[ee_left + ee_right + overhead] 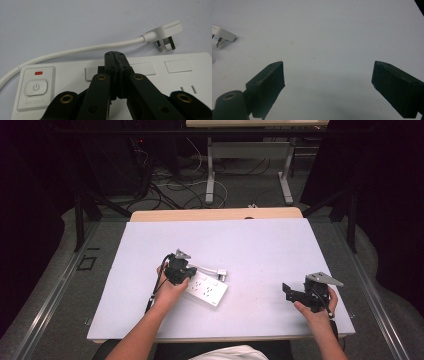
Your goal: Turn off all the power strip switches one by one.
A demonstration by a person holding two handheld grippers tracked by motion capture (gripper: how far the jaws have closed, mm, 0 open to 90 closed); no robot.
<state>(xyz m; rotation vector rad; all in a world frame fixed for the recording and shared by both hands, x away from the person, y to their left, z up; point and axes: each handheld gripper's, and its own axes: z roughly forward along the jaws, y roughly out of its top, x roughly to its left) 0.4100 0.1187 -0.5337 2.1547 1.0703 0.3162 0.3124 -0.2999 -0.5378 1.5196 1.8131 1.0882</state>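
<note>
High view: white table top [260, 245] in a dark room, left gripper [186, 270] pressed together over the power strip [210, 292], right gripper [290, 291] spread.

A white-topped table [150, 250] stands on grey floor [60, 285], with dark curtains [380, 195] and tangled cables [170, 185] behind.

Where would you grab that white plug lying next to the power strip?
Probably by the white plug body's two flat faces, coming from above with the open right gripper. It lies on its side on the table, pins pointing at the power strip, cable leaving one end; avoid both.
</note>
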